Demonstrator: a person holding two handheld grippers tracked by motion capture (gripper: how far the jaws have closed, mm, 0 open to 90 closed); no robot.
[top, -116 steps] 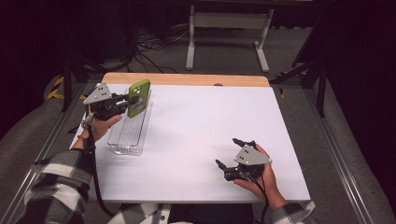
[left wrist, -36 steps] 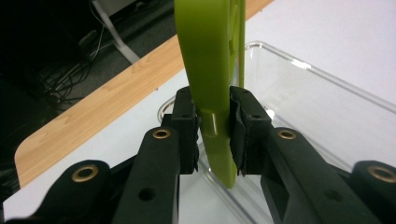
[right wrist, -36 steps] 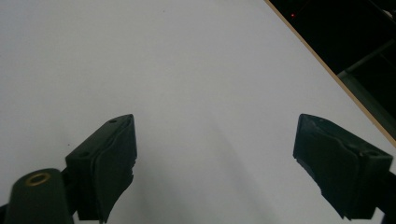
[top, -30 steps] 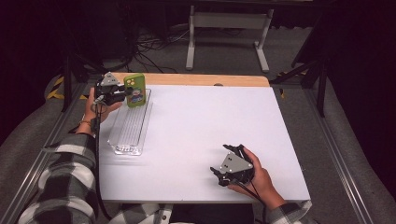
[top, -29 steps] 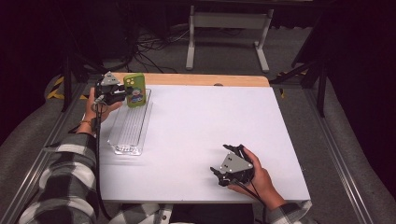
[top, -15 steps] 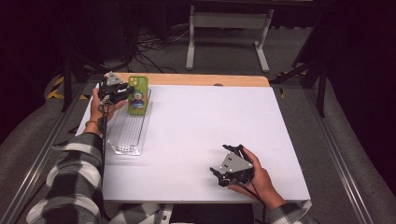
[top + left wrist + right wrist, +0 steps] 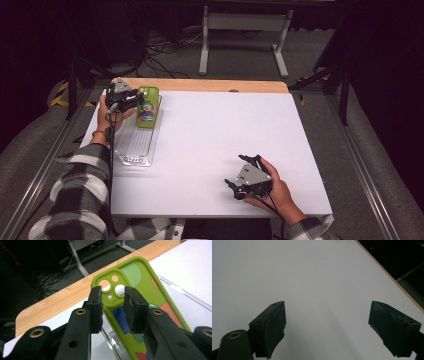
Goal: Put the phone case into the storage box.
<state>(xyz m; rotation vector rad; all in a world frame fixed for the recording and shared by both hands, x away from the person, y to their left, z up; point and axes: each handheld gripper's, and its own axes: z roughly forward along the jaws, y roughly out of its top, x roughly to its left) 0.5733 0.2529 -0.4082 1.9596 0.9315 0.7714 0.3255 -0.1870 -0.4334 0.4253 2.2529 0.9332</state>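
Observation:
A green phone case [image 7: 147, 107] with a cartoon clown print lies face up across the far end of a clear plastic tray [image 7: 135, 150]. My left gripper [image 7: 136, 99] sits at the case's left edge. In the left gripper view, its jaws stand a little apart around the rim of the case [image 7: 135, 275] by the camera holes, so the left gripper [image 7: 112, 297] is open and not clamping. My right gripper [image 7: 234, 170] rests low at the front right of the white table [image 7: 225, 125]. The right gripper [image 7: 327, 322] is wide open over bare tabletop.
A wooden strip [image 7: 210, 85] runs along the table's far edge, just behind the tray. Beyond it stand a white metal stand [image 7: 245, 30] and loose cables on the floor. Metal rails flank the table on both sides.
The case has gone from upright in the left gripper to lying on the tray's far end, and the left jaws have parted. The right gripper has hardly moved in the last second.

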